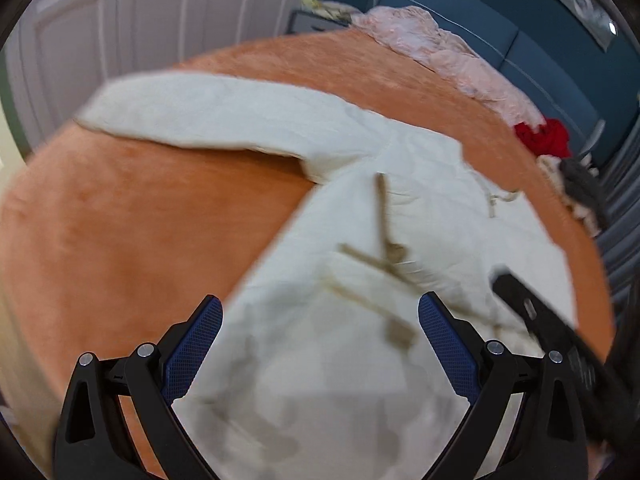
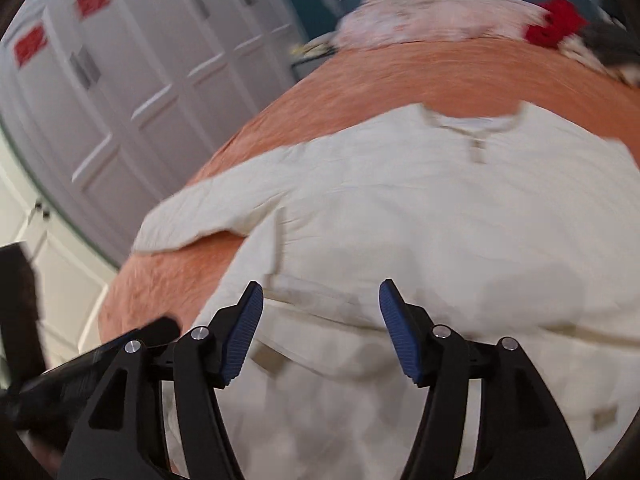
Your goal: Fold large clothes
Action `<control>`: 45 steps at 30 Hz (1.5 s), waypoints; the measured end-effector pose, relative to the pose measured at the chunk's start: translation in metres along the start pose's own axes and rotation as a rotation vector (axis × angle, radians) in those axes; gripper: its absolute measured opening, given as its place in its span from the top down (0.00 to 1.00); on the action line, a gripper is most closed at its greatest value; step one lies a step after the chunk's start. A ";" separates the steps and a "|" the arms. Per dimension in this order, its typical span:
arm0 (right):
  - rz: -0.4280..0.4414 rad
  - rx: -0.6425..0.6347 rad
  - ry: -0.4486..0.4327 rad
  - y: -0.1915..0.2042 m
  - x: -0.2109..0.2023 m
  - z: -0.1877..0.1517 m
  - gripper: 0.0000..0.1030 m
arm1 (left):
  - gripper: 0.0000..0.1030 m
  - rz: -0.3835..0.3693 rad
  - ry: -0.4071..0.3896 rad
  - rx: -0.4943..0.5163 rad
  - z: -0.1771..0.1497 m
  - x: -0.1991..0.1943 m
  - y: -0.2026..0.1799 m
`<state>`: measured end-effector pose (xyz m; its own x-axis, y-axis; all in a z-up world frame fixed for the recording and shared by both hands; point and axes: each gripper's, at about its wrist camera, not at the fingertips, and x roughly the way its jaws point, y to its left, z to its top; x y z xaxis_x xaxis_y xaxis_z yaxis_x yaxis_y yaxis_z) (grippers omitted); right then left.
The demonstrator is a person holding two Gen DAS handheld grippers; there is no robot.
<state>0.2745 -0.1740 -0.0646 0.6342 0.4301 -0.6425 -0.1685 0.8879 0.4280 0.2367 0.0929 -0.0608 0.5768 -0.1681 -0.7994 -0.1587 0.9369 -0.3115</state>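
Note:
A large cream garment (image 1: 360,208) with long sleeves and tan straps lies spread on an orange bedspread (image 1: 120,220). One sleeve (image 1: 192,108) stretches out to the left. My left gripper (image 1: 320,320) is open, above the garment's lower part near its left edge, holding nothing. My right gripper (image 2: 322,312) is open above the garment (image 2: 400,208) near its lower hem and pocket seams, holding nothing. The neckline with a tie (image 2: 476,136) lies at the far side. The right gripper's black body (image 1: 540,320) shows at the right in the left wrist view.
A crumpled pink cloth (image 1: 440,52) and a red cloth (image 1: 544,136) lie at the bed's far edge, by a blue headboard (image 1: 520,20). White wardrobe doors (image 2: 120,80) stand to the left. The left gripper's black body (image 2: 80,368) shows low left in the right wrist view.

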 end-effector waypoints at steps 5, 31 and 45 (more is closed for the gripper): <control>-0.117 0.215 -0.058 -0.093 -0.052 -0.013 0.42 | 0.06 -0.129 0.096 -0.138 0.011 0.046 -0.021; -0.346 0.389 -0.233 -0.244 -0.085 0.018 0.92 | 1.00 0.061 -0.048 0.152 0.050 0.083 -0.073; -0.402 0.413 -0.151 -0.259 -0.050 -0.013 0.89 | 1.00 0.225 -0.087 0.290 0.003 0.126 -0.076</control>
<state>0.2767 -0.4228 -0.1518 0.6931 0.0187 -0.7206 0.3950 0.8263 0.4014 0.3238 0.0015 -0.1357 0.6216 0.0671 -0.7805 -0.0629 0.9974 0.0356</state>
